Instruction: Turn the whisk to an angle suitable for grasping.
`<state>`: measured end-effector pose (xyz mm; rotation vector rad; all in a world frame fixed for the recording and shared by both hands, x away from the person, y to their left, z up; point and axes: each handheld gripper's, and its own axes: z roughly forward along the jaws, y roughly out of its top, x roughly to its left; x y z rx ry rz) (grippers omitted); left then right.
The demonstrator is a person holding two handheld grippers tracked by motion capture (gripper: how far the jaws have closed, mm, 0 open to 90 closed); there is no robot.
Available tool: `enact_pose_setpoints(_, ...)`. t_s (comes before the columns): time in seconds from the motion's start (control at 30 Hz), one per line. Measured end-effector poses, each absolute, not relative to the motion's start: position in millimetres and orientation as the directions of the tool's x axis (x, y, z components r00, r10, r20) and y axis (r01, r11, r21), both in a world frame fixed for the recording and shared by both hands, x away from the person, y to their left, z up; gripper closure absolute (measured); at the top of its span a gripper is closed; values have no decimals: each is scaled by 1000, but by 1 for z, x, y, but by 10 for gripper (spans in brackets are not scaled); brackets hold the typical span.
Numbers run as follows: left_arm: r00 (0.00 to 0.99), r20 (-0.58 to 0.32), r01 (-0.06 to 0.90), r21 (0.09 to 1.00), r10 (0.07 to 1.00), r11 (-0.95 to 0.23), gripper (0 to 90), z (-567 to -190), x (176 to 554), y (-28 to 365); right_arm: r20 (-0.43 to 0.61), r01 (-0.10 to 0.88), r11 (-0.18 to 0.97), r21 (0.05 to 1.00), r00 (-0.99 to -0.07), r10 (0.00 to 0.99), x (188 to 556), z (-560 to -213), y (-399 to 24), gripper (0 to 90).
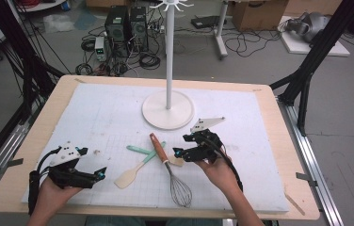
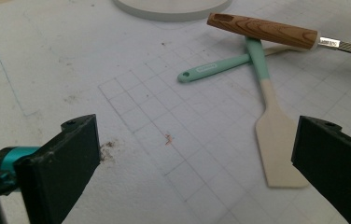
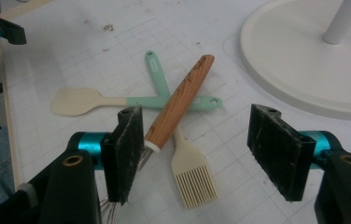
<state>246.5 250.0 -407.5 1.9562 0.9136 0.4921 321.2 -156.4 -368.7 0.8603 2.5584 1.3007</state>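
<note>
Three utensils lie crossed on the white mat (image 1: 95, 113): a whisk (image 1: 158, 148) with a wooden handle, a cream spatula (image 1: 128, 178) with a mint handle, and a mint-handled brush (image 1: 137, 149). My right gripper (image 1: 181, 146) hovers just right of them, open. In the right gripper view its jaws (image 3: 204, 154) stand either side of the whisk handle's lower end (image 3: 180, 100) and the brush's cream head (image 3: 194, 179), touching neither. My left gripper (image 1: 94, 162) rests open at the mat's near left. Ahead of it (image 2: 192, 163) lie the spatula blade (image 2: 278, 149) and bare mat.
A white stand with a round base (image 1: 168, 110) and a tall pole (image 1: 169, 52) rises behind the utensils, close to the right gripper. The mat sits on a wooden table (image 1: 297, 188). Black frame posts (image 1: 307, 70) flank the table; cables and computers lie on the floor beyond.
</note>
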Motion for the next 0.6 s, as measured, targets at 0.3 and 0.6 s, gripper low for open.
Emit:
enact_pose_setpoints(0.3,651,-15,403,854,759,-329,18,-407,246,250,154,445,474,760,-832,533,322,-371,-152,396)
enact_pose_setpoints(0.6,651,-15,402,855,759,-328,18,-407,246,250,160,459,497,736,-832,531,324,-374,-144,418)
